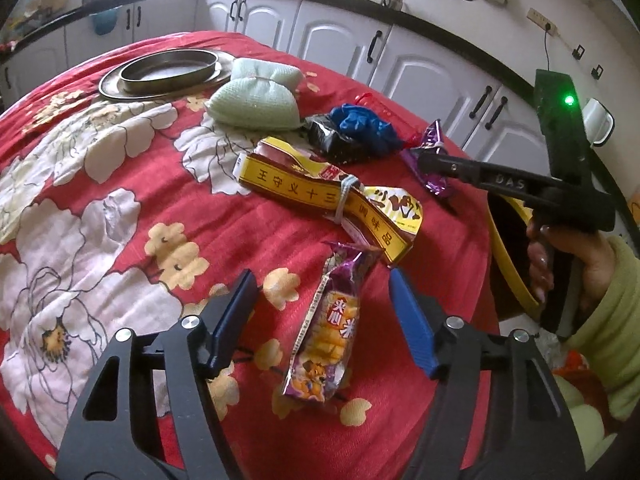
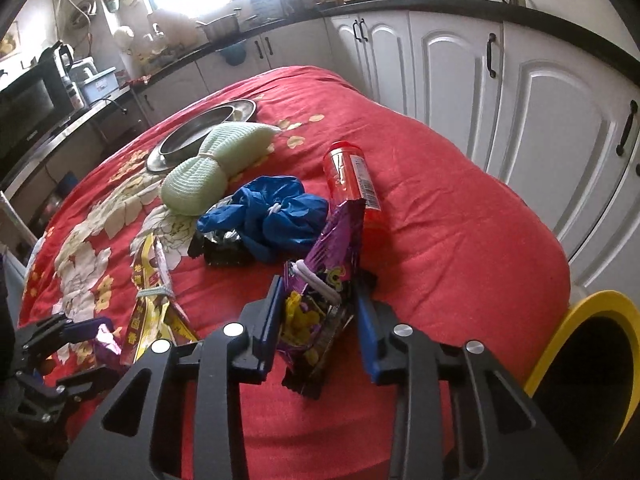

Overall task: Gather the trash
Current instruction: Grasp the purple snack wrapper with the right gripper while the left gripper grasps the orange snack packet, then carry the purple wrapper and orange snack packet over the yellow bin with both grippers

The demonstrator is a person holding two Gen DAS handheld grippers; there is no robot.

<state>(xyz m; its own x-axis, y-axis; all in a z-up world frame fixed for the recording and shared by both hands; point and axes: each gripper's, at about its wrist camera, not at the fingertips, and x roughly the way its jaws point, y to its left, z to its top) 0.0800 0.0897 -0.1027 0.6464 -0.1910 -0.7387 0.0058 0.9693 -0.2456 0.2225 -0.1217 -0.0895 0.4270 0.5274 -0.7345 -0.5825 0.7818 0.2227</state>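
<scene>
A purple and orange snack packet [image 1: 324, 328] lies on the red flowered tablecloth [image 1: 120, 208] between the blue pads of my left gripper [image 1: 322, 280], which stands open around it without touching. My right gripper [image 2: 322, 284] is shut on a crumpled purple wrapper [image 2: 340, 236] tied with a white band; in the left wrist view the right gripper [image 1: 420, 160] pinches that wrapper [image 1: 430, 140] near the table's right edge. A hand in a green sleeve [image 1: 600, 280] holds it. The left gripper [image 2: 108, 348] shows at the lower left of the right wrist view.
A yellow spice packet [image 1: 332, 196], a blue bag [image 1: 364, 124], a black wrapper [image 1: 324, 136], a red plastic jar [image 2: 348, 176] and a green cloth bundle [image 1: 248, 96] lie mid-table. Metal trays [image 1: 168, 68] sit at the far end. A yellow-rimmed bin [image 2: 592, 304] stands beside the table; white cabinets [image 2: 560, 120] lie behind.
</scene>
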